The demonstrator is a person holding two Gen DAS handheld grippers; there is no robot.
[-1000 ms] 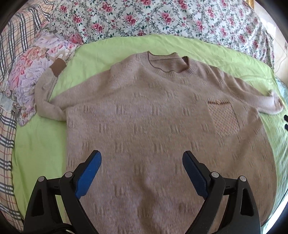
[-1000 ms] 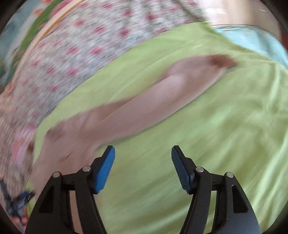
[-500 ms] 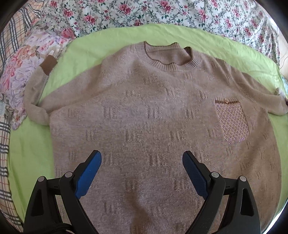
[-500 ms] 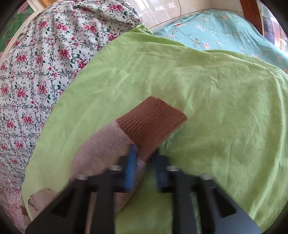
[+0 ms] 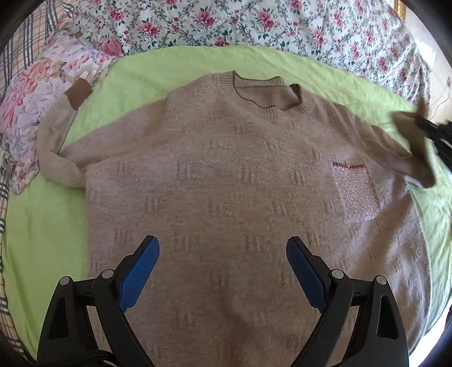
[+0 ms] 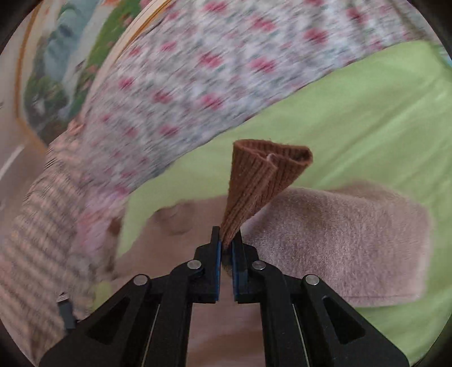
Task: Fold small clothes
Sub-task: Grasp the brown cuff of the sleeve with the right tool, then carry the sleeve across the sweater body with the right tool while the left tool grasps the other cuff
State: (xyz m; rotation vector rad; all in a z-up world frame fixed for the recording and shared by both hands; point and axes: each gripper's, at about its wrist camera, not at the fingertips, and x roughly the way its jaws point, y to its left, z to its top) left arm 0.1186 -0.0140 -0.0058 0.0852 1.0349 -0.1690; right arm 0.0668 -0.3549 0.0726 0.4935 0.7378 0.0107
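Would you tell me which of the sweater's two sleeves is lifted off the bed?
The right-hand sleeve, its brown cuff pinched by the right gripper; the other sleeve lies untouched.

- I see a bed [image 5: 42,225] covered by a lime-green sheet [image 5: 169,65], lightly creased, filling most of both views.
- Beyond the sheet lies a white quilt [image 5: 254,22] printed with pink roses; in the right wrist view it is blurred [image 6: 183,84].
- At the left of the left wrist view, a floral pillow [image 5: 36,93] in pink and lilac rests beside a plaid cloth [image 5: 17,48].
- In the right wrist view I make out a framed picture [image 6: 56,70], green and blue, with a light wooden frame, upper left.
- Daylight is bright and even; a glare patch shows at far right [image 5: 435,56].
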